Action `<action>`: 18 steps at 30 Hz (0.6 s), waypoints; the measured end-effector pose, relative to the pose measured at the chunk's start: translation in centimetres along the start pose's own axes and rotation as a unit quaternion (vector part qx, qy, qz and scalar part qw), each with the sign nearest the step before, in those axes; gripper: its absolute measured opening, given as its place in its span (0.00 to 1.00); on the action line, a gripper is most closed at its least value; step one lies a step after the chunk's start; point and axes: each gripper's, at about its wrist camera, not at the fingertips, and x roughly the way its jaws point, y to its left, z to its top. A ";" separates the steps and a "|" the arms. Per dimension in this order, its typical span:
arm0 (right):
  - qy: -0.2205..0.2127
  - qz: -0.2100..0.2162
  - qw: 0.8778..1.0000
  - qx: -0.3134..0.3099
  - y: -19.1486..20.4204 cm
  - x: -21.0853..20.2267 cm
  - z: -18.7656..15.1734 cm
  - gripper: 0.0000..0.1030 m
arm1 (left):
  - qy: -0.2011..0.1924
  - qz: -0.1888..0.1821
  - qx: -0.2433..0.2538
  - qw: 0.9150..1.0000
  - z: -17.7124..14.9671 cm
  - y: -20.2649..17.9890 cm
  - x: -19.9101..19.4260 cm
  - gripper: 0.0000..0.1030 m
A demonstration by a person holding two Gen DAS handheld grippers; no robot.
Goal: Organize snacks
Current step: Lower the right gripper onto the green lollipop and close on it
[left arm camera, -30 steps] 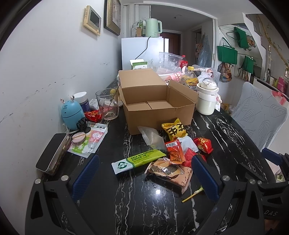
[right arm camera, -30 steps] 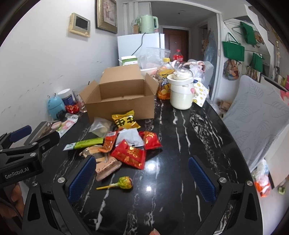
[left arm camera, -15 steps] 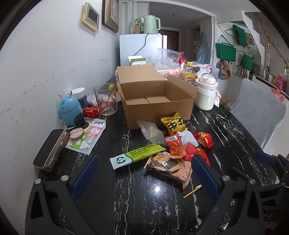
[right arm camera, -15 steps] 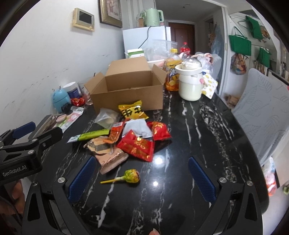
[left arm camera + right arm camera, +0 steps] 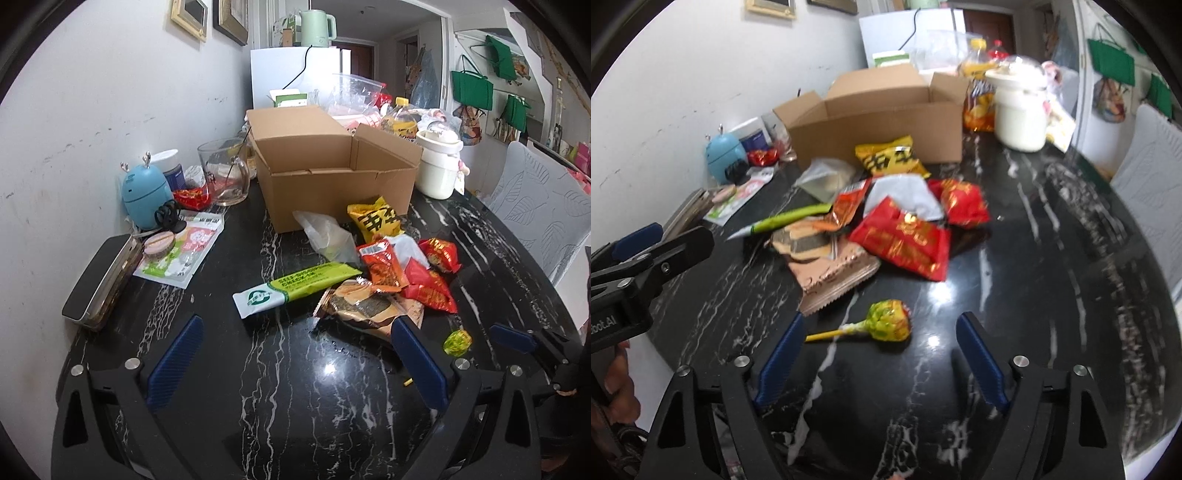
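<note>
A heap of snack packets lies on the black marble table (image 5: 295,387) in front of an open cardboard box (image 5: 332,177): a yellow bag (image 5: 373,221), a green bar (image 5: 295,288), a brown packet (image 5: 365,306) and red packets (image 5: 428,291). A green lollipop (image 5: 888,320) lies apart from the heap. My right gripper (image 5: 881,317) hovers low over it, jaws closing, the lollipop between the fingertips and untouched by the pads. My left gripper (image 5: 297,325) is open and empty, just short of the green bar and brown packet.
A white pot (image 5: 439,166) and bottles stand right of the box. A glass mug (image 5: 225,173), a blue humidifier (image 5: 146,192) and a dark case (image 5: 99,277) line the wall on the left. A pale chair (image 5: 535,214) stands at the table's right edge.
Both grippers have sunk toward the table and tipped down. The right one has come over the lollipop and its jaws have narrowed. The snacks have not moved.
</note>
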 end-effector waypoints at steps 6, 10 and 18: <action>0.007 0.010 1.000 0.014 -0.4 1.3 -0.2 0.75 | 0.014 0.000 -0.008 1.000 -0.5 0.5 1.0 1.00; 0.005 0.003 1.000 0.013 -0.4 1.5 -0.1 0.60 | 0.020 -0.002 -0.011 1.000 -0.7 0.5 1.4 1.00; -0.005 0.023 0.999 0.022 -1.2 1.6 -0.1 0.27 | 0.031 -0.009 -0.013 0.999 -0.8 0.2 2.4 1.00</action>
